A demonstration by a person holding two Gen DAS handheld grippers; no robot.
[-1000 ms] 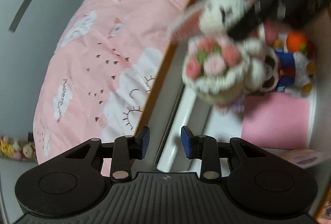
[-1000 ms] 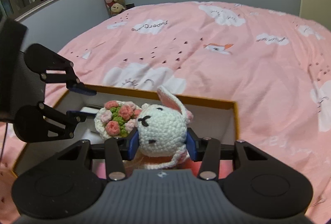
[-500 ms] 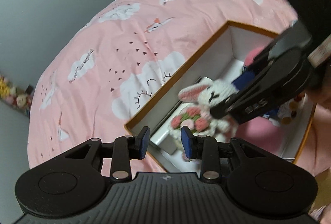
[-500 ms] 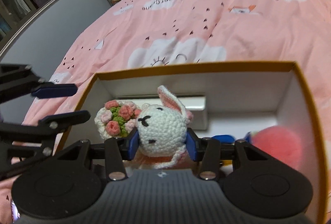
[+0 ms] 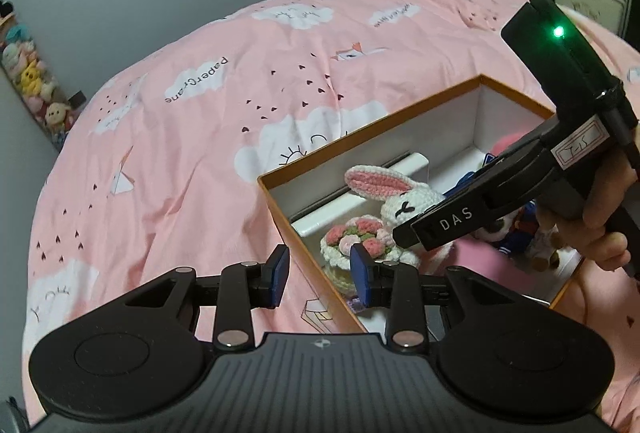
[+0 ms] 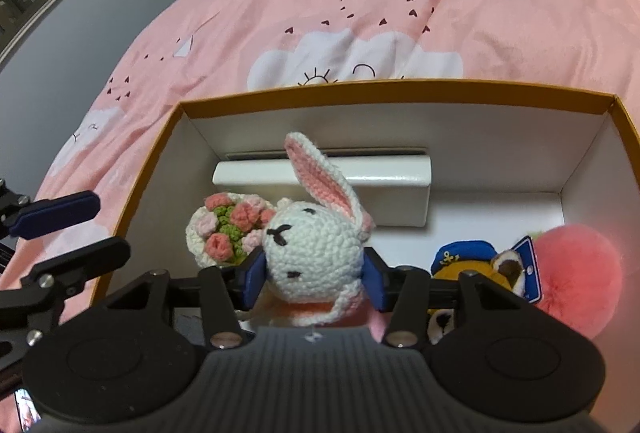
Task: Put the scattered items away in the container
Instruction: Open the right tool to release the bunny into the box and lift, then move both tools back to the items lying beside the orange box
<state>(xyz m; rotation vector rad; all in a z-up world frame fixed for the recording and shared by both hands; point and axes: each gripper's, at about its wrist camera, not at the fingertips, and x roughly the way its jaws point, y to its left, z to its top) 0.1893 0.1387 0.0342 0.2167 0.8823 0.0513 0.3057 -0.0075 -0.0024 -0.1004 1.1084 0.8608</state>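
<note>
While your right hand-held gripper (image 6: 314,279) points down into the box (image 6: 384,91), the crocheted rabbit (image 6: 312,253) sits between its blue pads, head up and one pink-lined ear standing toward the far wall. Those jaws are opening: in the right wrist view the pads stand right at the sides of the head, and you cannot tell whether they still touch it. The rabbit's knitted bouquet (image 6: 224,229) of pink and green flowers lies just to the left of its head, near the box's left wall. Behind the rabbit, against the far wall, lies a long white carton (image 6: 400,189). To the right in the box you have a plush in a blue captain's cap (image 6: 464,253), and beside it a fluffy pink ball (image 6: 576,273) against the right wall.

Your left hand-held gripper (image 5: 320,275) hangs over the near left corner of the box, its pads a narrow gap apart with nothing between them; one pad is over the bedspread, the other over the box's inside. From that side you see the person's hand (image 5: 604,217) around the right gripper's handle, where a green light glows.

The box rests on a bed under a pink bedspread (image 5: 200,137) printed with white clouds. A row of small plush toys (image 5: 28,81) stands by the grey wall at far left.
</note>
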